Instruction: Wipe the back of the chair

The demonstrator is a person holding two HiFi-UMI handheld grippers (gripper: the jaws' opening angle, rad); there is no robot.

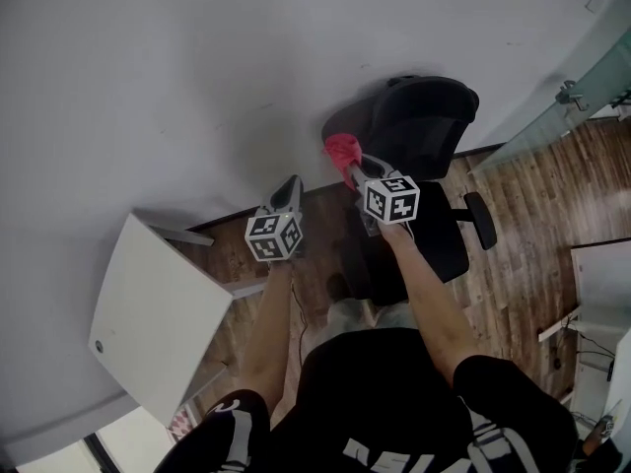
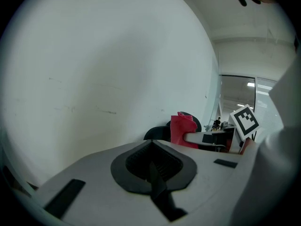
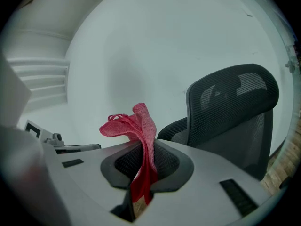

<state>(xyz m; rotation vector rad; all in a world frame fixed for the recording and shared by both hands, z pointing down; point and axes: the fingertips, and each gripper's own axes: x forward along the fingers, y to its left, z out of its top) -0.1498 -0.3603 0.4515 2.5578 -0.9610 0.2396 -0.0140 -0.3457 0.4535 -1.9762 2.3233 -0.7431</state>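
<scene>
A black mesh-backed office chair (image 1: 426, 126) stands against the white wall, its backrest (image 3: 230, 107) to the right in the right gripper view. My right gripper (image 1: 347, 160) is shut on a red cloth (image 1: 342, 150), which sticks up from the closed jaws (image 3: 141, 126) left of the backrest and apart from it. My left gripper (image 1: 291, 193) hangs in the air left of the chair, shut with nothing in it. In the left gripper view the red cloth (image 2: 182, 130) and the chair (image 2: 157, 133) show beyond the jaws.
A white table (image 1: 158, 313) stands at the left by the wall. Wooden floor (image 1: 532, 215) spreads to the right, with a glass partition (image 1: 582, 87) and another white desk edge (image 1: 601, 264) further right. The chair's armrest (image 1: 480, 220) juts toward me.
</scene>
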